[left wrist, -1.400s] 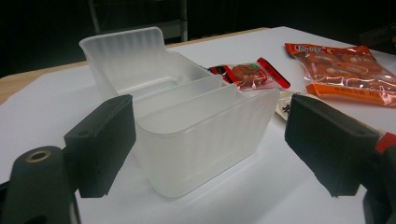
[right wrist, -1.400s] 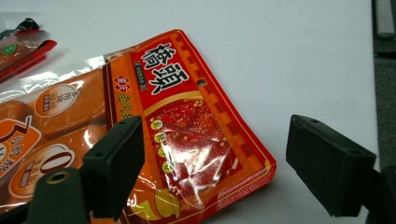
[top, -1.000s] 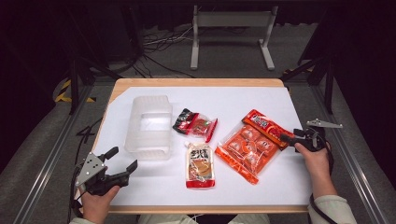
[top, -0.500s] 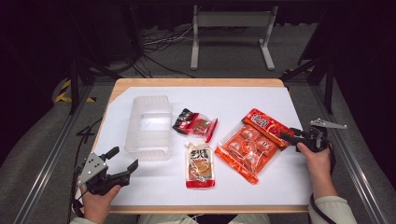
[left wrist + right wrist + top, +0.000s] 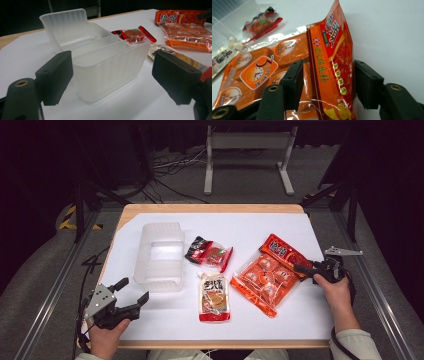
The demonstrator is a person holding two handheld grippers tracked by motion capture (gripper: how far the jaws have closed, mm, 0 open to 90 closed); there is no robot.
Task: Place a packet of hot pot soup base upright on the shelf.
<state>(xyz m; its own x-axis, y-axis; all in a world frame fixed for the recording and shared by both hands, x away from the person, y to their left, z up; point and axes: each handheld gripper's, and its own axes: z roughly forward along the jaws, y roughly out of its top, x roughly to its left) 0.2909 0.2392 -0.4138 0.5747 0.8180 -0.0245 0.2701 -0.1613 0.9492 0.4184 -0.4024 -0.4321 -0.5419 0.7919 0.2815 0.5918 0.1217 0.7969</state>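
The right gripper (image 5: 325, 82) has just been closing its jaws around the raised end of the orange-red crinkly plastic snack bag (image 5: 332, 62) near the white surface's (image 5: 165, 320) right edge, seemingly not yet pinching. The left gripper (image 5: 131, 296) hovers open over bare surface.

Place: we take this for a lab or recording studio set up for tabletop handling trials, not a home or shop.
Table: we see a wooden-edged table (image 5: 210, 208) covered by a plain white sheet (image 5: 250, 227), standing alone in the room.
Surroundings: we find dark walls and black drapes around it, with only the table lit.
Floor: we note grey carpet (image 5: 40, 285), loose black cables (image 5: 165, 175) and a strip of yellow-black hazard tape (image 5: 67, 222).
Frame: we see metal rails (image 5: 50, 295) along both sides and a grey metal stand (image 5: 247, 150) behind the table.
Goods: we count sealed snack packets (image 5: 265, 272) and a clear plastic bin (image 5: 160, 255) laid out like test items.
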